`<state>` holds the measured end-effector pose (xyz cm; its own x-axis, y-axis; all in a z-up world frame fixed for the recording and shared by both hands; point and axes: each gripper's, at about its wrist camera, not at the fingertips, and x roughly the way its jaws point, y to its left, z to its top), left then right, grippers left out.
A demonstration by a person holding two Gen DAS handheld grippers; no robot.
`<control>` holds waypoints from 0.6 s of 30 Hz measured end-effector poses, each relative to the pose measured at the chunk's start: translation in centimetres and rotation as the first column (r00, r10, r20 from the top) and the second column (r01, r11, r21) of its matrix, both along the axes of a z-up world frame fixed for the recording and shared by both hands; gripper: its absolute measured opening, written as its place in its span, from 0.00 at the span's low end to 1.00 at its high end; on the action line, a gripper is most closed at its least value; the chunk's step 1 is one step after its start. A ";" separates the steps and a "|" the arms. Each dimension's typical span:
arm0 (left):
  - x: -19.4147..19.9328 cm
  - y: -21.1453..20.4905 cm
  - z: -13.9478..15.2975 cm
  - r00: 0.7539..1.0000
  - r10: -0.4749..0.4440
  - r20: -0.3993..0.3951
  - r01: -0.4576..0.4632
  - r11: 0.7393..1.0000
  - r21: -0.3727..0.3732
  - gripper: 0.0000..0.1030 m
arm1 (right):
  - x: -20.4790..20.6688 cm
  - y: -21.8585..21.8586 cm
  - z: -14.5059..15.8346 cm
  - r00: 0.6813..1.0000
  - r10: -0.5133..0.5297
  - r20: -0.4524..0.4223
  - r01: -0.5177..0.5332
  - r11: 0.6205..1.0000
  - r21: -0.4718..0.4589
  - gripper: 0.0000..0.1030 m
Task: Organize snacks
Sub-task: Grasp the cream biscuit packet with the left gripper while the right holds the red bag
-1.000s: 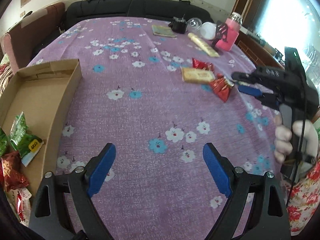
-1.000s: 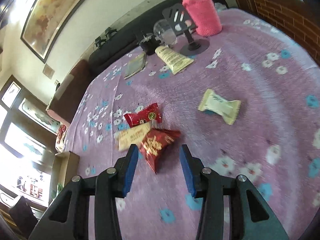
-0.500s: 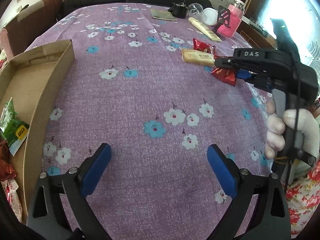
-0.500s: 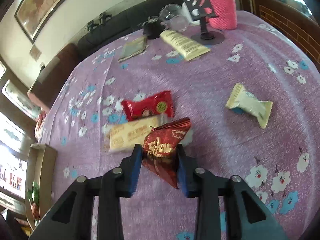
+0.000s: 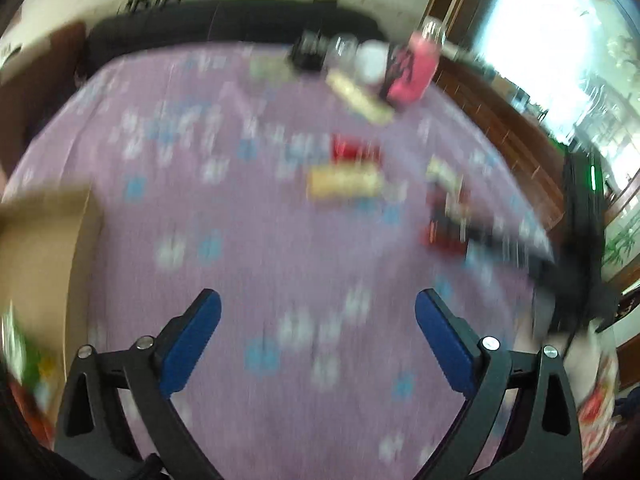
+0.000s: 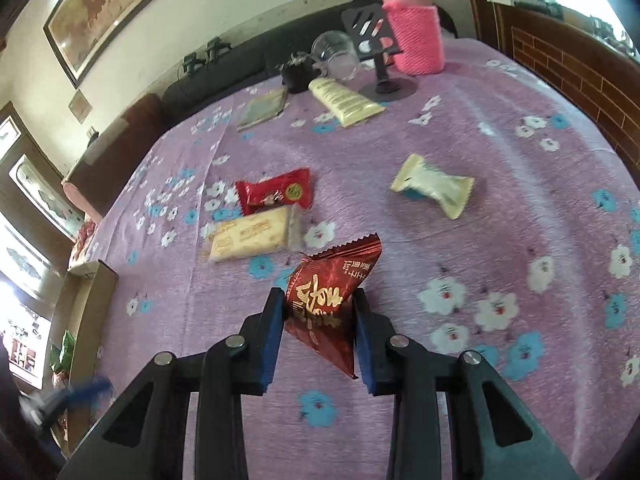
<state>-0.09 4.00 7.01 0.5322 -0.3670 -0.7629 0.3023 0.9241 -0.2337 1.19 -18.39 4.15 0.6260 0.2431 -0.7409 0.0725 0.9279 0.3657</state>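
Right wrist view, plainly: the sharper of the two.
Right gripper state: the right gripper has its blue pads pinching the dark red snack packet; the pads press on its lower half and dent the foil.
Packet against the jaws: it sits tilted between the fingers, its crimped top edge pointing far and to the right, one corner hanging below the right pad.
Risk, slip: the grip looks to be on soft, air-filled foil, so the packet could pivot or slide out on the way to the box if the hand swings fast.
Risk, crushing: a harder squeeze would probably break what is inside.
Other snacks: a beige bar and a bright red packet lie touching each other, far and left of the jaws; a cream packet lies well apart to the right.
Cardboard box: the cardboard box shows at the left edge, well apart from the held packet.

Left wrist view: heavily blurred.
Left gripper state: the left gripper has its jaws spread wide, with only the purple flowered cloth between them.
Box here: the cardboard box is at the near left.
Risk, collision: the right gripper appears as a dark smear at the right, with something red at its tip; both hands heading for the box could knock together.
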 end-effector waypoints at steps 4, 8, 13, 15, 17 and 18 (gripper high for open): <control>5.4 -3.7 1.2 0.992 -0.072 0.107 0.069 0.997 0.033 0.95 | 0.0 -1.7 -0.1 1.000 -0.016 0.014 0.014 0.993 0.121 0.32; 10.3 -6.7 -1.0 0.988 -0.124 0.092 0.114 0.988 0.104 0.95 | -0.8 -3.1 0.8 0.996 -0.053 0.066 0.041 0.986 0.162 0.32; 14.0 -8.9 -3.9 0.983 -0.180 -0.027 0.182 0.977 0.112 0.95 | -0.9 -4.0 0.9 0.994 -0.067 0.081 0.049 0.977 0.207 0.32; 13.6 -9.5 -4.7 0.969 -0.229 -0.087 0.238 0.964 0.115 0.89 | -0.7 -4.0 0.7 0.995 -0.060 0.074 0.042 0.974 0.221 0.32; 12.5 -10.2 -5.2 0.959 -0.265 -0.103 0.280 0.943 0.179 0.82 | -0.7 -4.2 0.6 0.996 -0.060 0.070 0.043 0.973 0.226 0.32; 11.5 -10.5 -5.2 0.952 -0.289 -0.097 0.304 0.925 0.226 0.81 | -0.7 -4.2 0.6 0.996 -0.062 0.068 0.045 0.974 0.223 0.32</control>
